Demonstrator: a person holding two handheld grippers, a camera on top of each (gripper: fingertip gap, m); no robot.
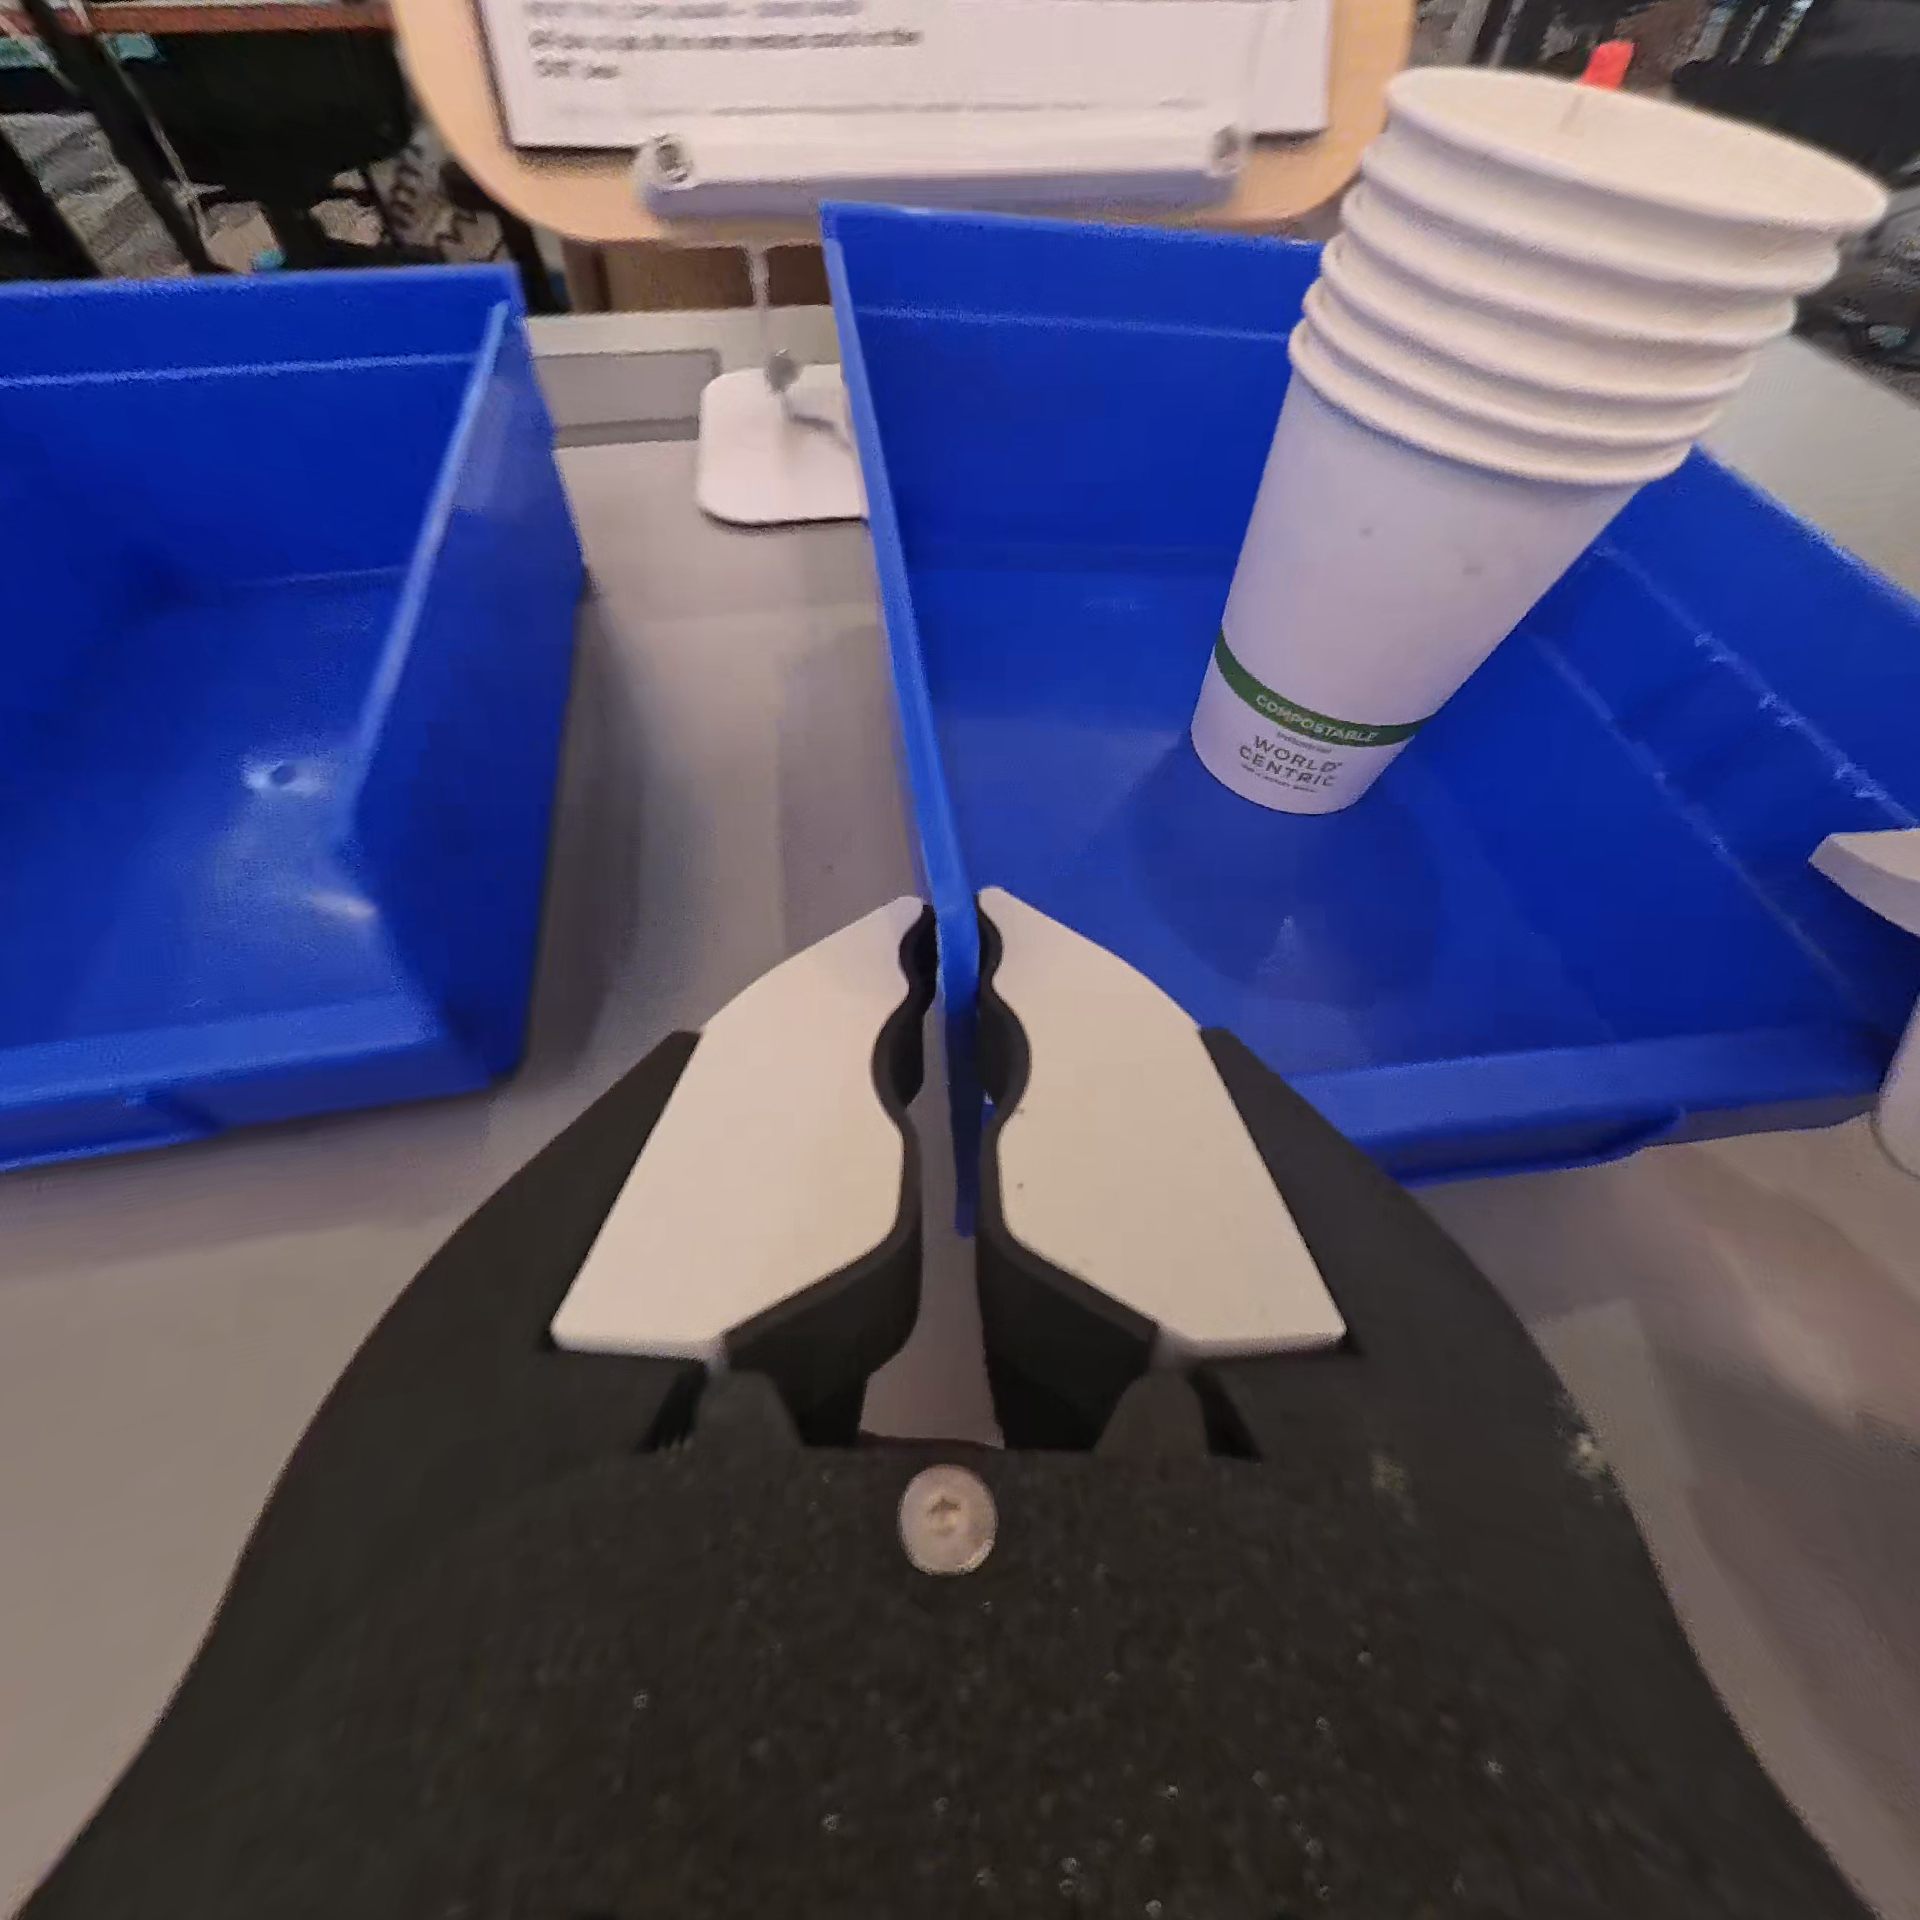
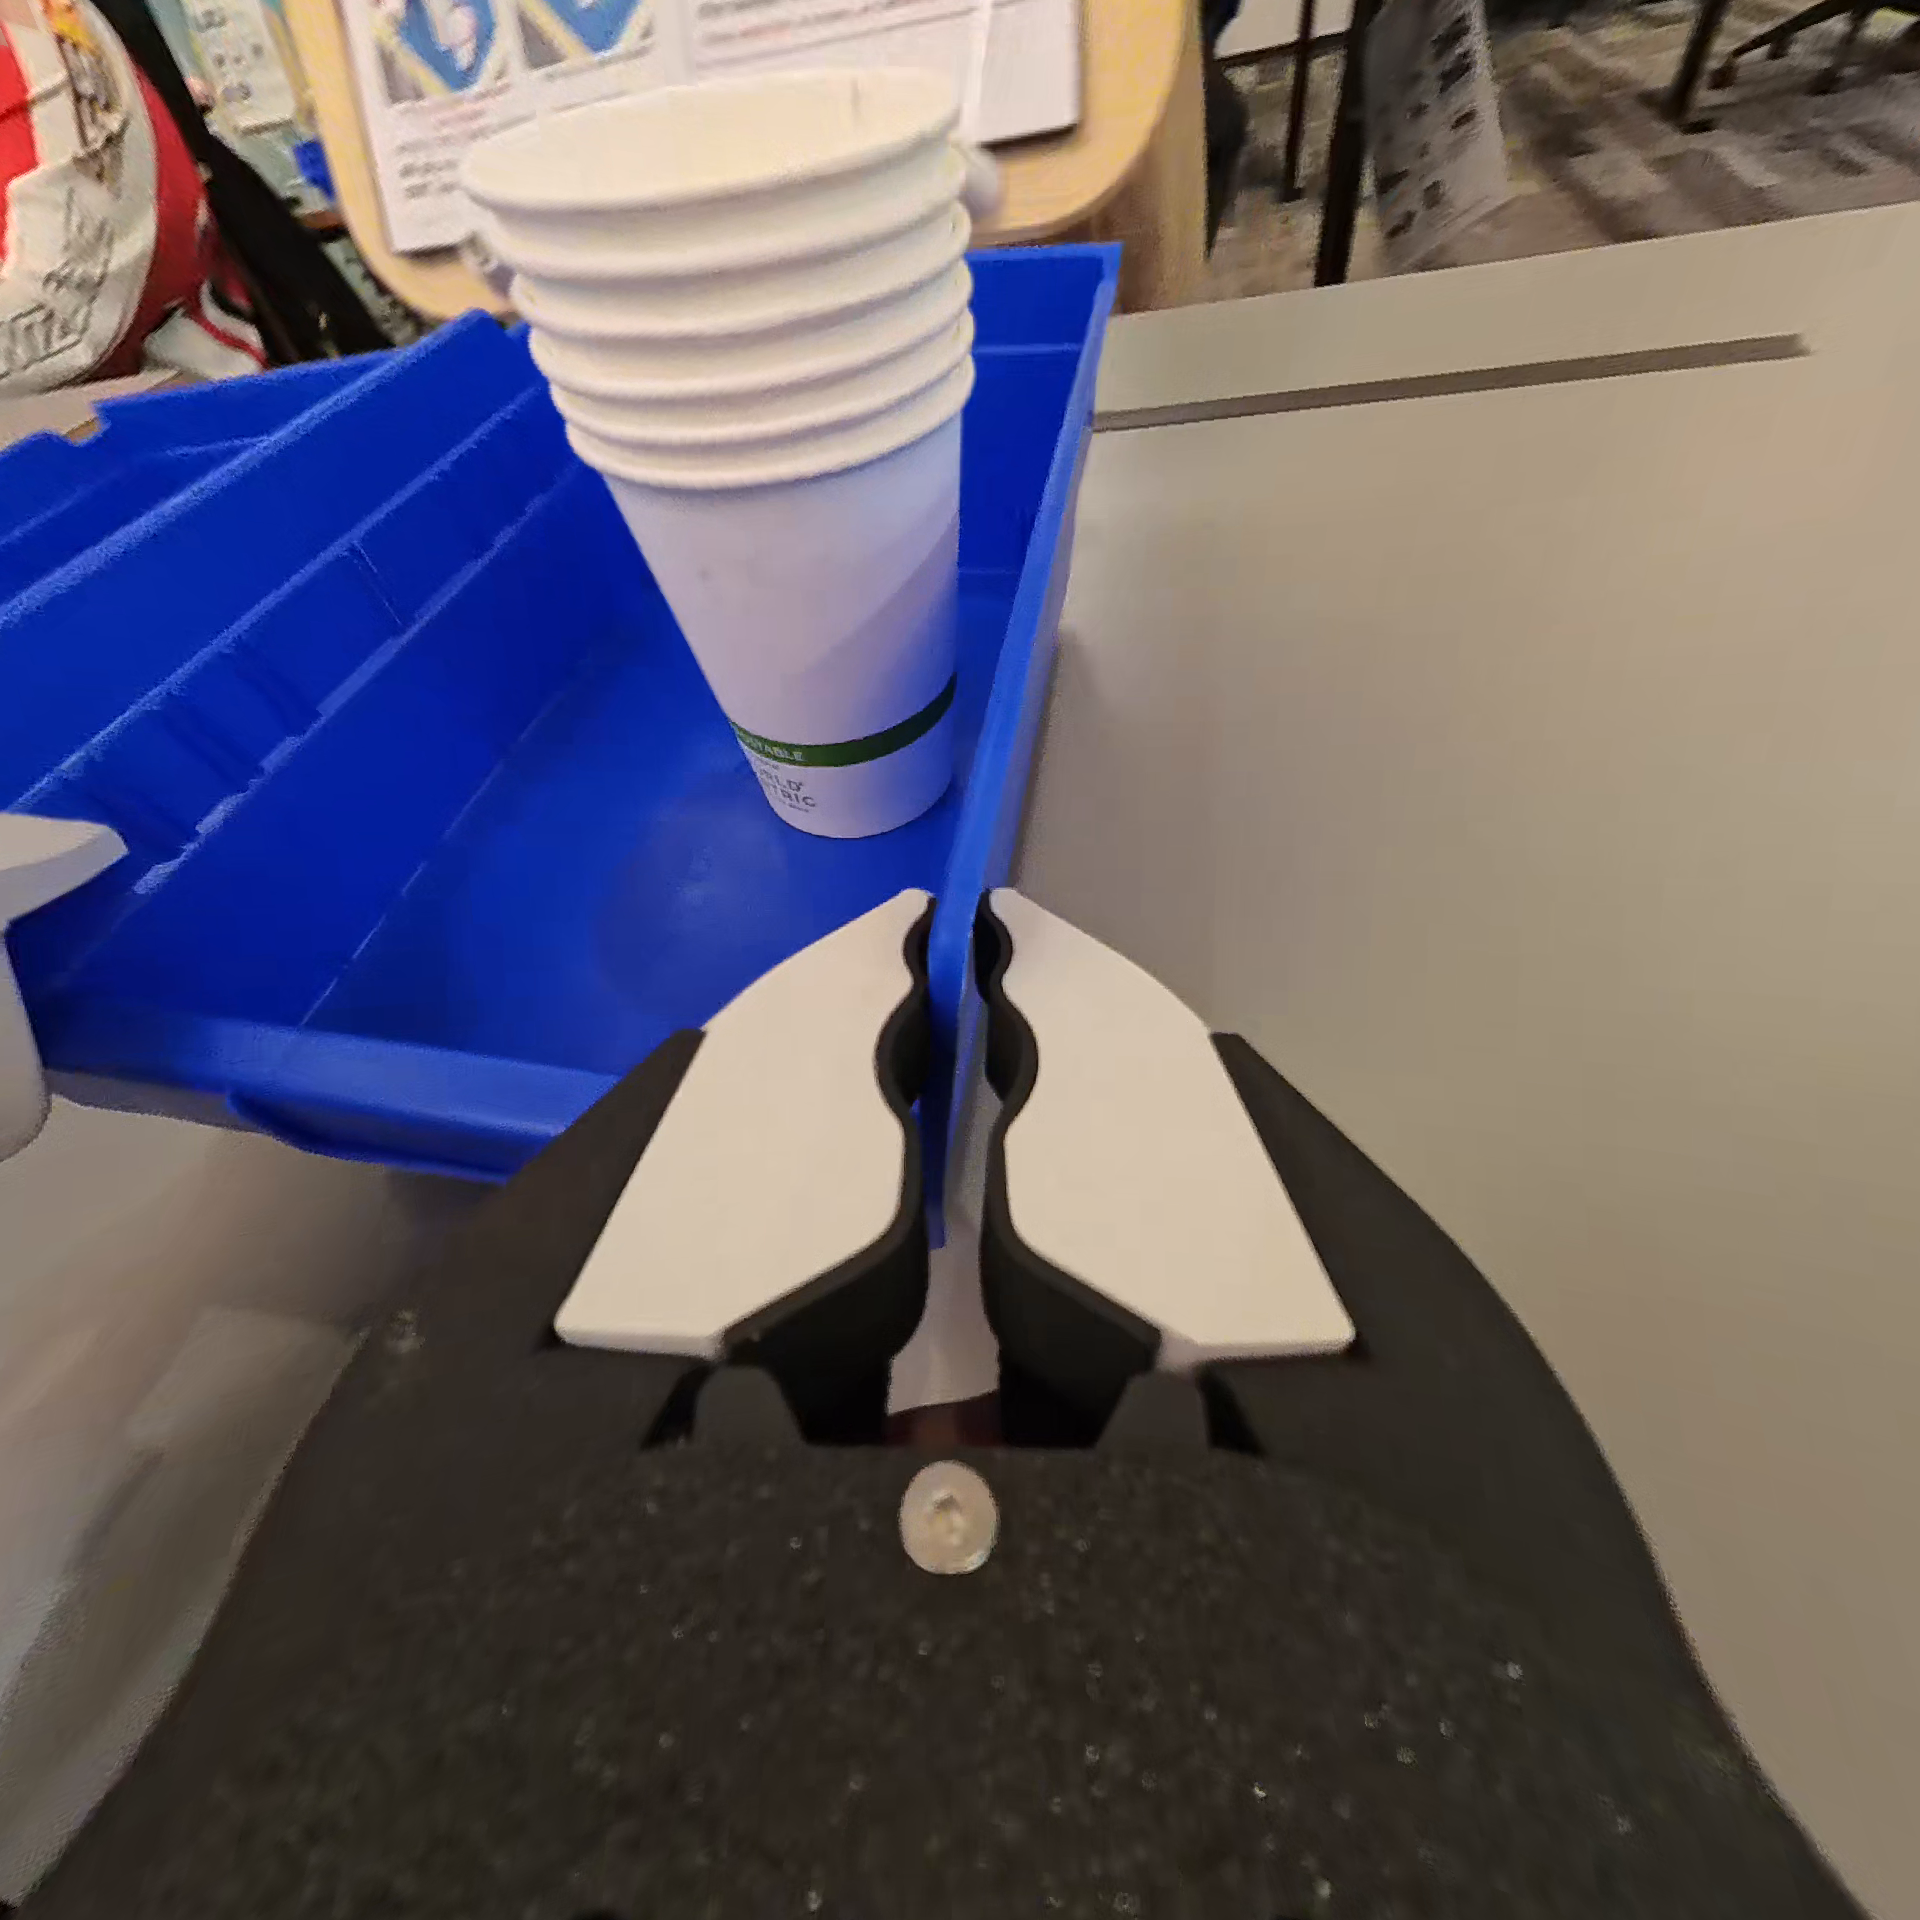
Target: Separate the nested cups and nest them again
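While each gripper (image 1: 951, 914) (image 2: 954, 914) clamps a bin (image 1: 1714, 727) wall, the cups (image 1: 1507, 395) inside it remain nested; separating is undone.

Two blue plastic bins stand on the bench (image 1: 727, 727): an empty bin (image 1: 260, 675) on the left and a second bin (image 1: 1039, 499) holding one stack of white paper cups (image 1: 1455, 468). Seven rims show in the stack, so seven nested cups. Two claws show, the left claw (image 1: 958, 914) and the right claw (image 2: 958, 914). One sign stand (image 1: 769, 447) stands behind the bins.
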